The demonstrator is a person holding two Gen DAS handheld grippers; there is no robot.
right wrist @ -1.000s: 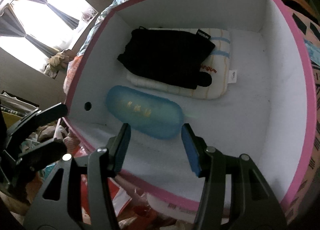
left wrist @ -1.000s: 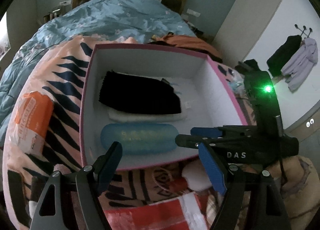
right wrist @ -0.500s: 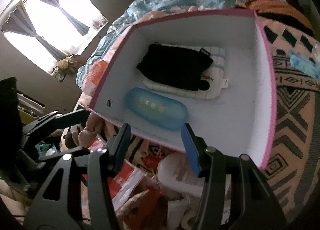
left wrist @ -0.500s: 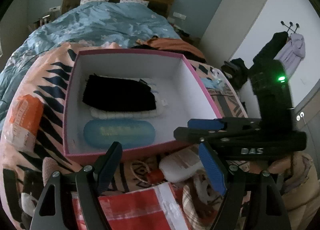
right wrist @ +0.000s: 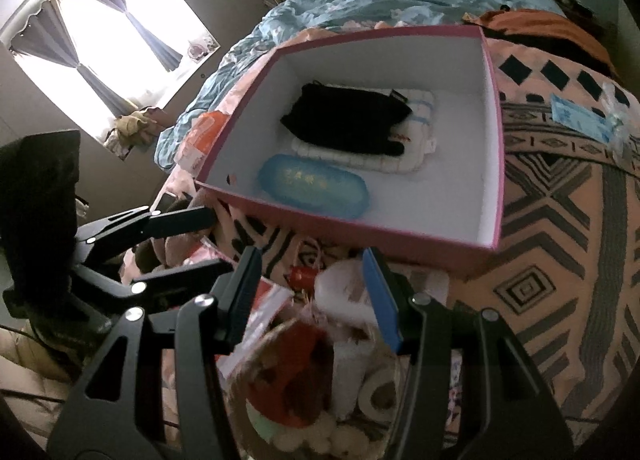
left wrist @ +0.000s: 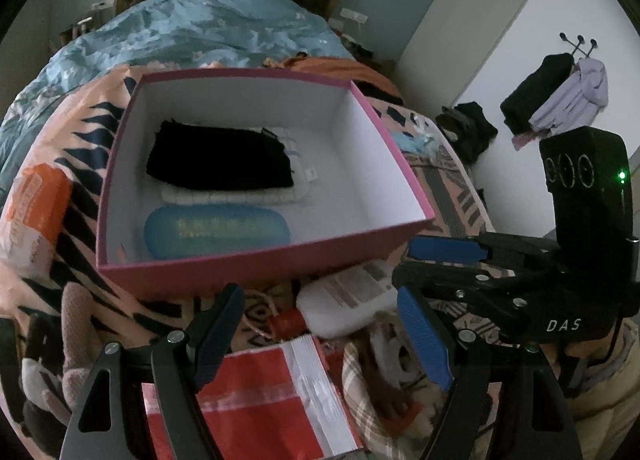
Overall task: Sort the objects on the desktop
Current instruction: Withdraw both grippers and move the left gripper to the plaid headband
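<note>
A pink box (left wrist: 256,264) with a white inside stands on the patterned bedspread; it also shows in the right wrist view (right wrist: 400,240). In it lie a blue case (left wrist: 216,230), a black cloth (left wrist: 220,160) and a white folded cloth (left wrist: 240,196). In front of the box lie a white bottle with a red cap (left wrist: 348,304) and a red bag (left wrist: 256,400). My left gripper (left wrist: 320,336) is open and empty above them. My right gripper (right wrist: 316,292) is open and empty over the bottle (right wrist: 344,292).
An orange packet (left wrist: 32,212) lies left of the box. A plush toy (left wrist: 76,324) lies at front left. A blue packet (right wrist: 580,118) lies right of the box. A blue quilt (left wrist: 200,32) covers the bed behind. Clothes (left wrist: 560,96) hang on the right wall.
Both grippers have drawn back from the box toward the pile in front of it. The blue case stays in the box. The right gripper has come out of the box, still open.
</note>
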